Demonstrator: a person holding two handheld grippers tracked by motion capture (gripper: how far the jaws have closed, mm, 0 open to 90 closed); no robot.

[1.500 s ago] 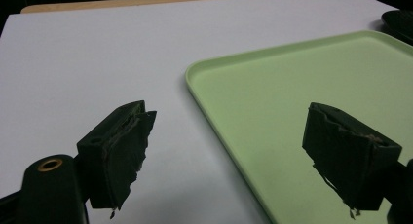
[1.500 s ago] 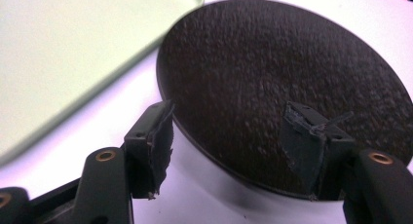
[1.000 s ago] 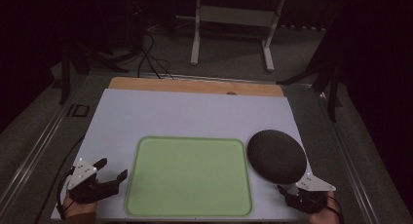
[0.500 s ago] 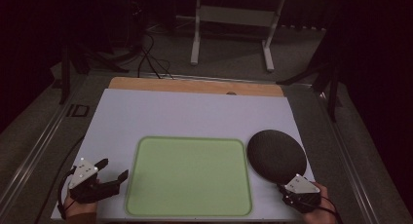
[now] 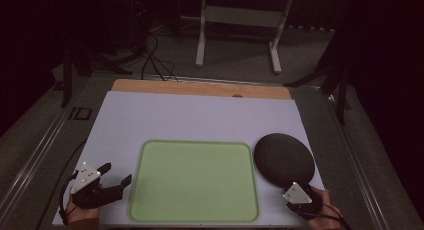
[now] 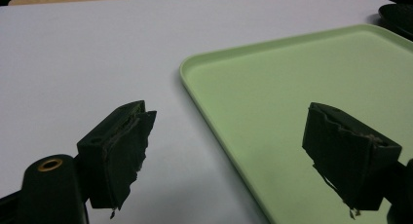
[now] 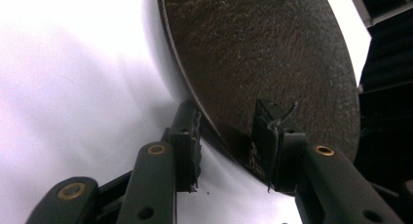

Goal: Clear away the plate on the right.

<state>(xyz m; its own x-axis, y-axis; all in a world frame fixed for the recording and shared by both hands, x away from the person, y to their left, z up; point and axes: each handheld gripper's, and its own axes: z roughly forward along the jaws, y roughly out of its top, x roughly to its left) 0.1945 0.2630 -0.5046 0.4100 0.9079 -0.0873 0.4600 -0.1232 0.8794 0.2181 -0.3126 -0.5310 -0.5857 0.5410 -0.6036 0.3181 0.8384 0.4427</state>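
Your right claw [image 7: 226,148] has just been closing, jaws straddling the dark plate's [image 7: 263,58] near rim, seemingly not yet pinching. Your left claw [image 6: 243,156] gapes empty, well apart.

surface: table [image 5: 200,115] with a white top, a bare wooden strip along its far edge | centre-front: light green tray [image 5: 195,180] lies flat | right: dark round plate [image 5: 284,159] lies just beside the tray, near the table's right edge
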